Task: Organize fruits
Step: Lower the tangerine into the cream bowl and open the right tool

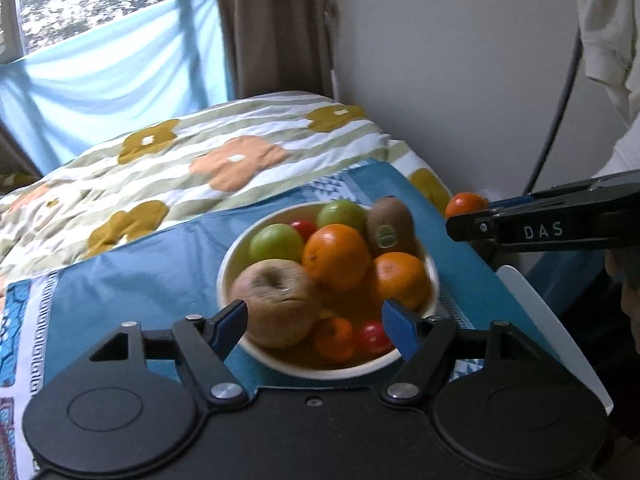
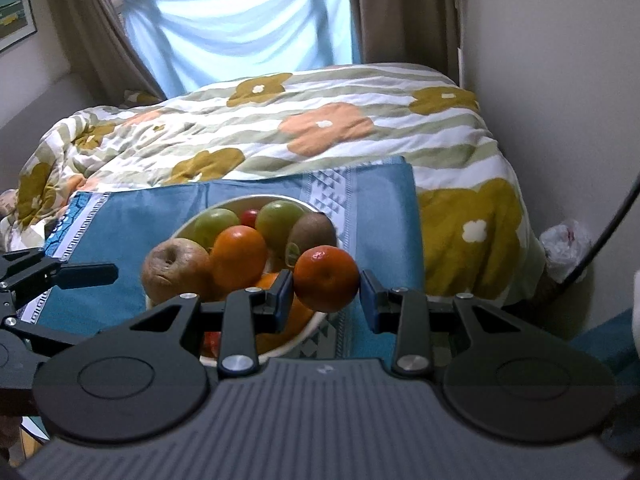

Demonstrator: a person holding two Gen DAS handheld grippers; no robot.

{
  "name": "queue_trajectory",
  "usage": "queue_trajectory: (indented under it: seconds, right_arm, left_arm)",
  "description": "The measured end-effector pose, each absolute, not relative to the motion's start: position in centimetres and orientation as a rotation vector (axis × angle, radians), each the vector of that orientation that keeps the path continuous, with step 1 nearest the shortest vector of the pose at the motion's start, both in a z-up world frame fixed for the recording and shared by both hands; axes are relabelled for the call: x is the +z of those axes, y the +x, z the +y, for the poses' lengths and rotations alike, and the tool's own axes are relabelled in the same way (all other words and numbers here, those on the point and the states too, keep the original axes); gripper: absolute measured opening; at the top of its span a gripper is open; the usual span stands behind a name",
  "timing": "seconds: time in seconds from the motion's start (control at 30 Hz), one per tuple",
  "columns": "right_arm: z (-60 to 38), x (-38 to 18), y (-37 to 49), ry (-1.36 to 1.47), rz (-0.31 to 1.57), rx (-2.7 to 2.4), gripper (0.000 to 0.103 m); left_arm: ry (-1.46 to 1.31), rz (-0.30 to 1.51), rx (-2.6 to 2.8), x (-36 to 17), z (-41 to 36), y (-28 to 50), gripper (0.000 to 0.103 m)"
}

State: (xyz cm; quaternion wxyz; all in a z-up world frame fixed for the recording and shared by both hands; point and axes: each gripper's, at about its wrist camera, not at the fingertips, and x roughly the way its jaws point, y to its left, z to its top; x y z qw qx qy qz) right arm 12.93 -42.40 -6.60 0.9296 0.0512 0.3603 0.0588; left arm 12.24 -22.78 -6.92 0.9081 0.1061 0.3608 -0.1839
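left gripper (image 1: 314, 326): jaws apart, empty | right gripper (image 2: 326, 298): clamps small round orange mandarin (image 2: 326, 278), stem end facing camera | only right view shows crumpled white plastic bag (image 2: 566, 246)

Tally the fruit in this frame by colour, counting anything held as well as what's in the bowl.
Orange citrus: 4, three in the bowl, plus one mandarin clamped in the right hand-held gripper
Green apples: 2
Small red fruits: 2
Brown kiwi: 1
Brownish wrinkled apple: 1
Total: 10
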Motion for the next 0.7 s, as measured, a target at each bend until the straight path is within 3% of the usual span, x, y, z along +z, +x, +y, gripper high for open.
queue_trajectory:
  seconds: [0.7]
  right_arm:
    - [-35.2,-9.6,14.8,0.02,0.801,0.29,0.051]
  left_arm:
    - [0.154,0.76,-0.208,-7.1,-17.3,10.6,0.078]
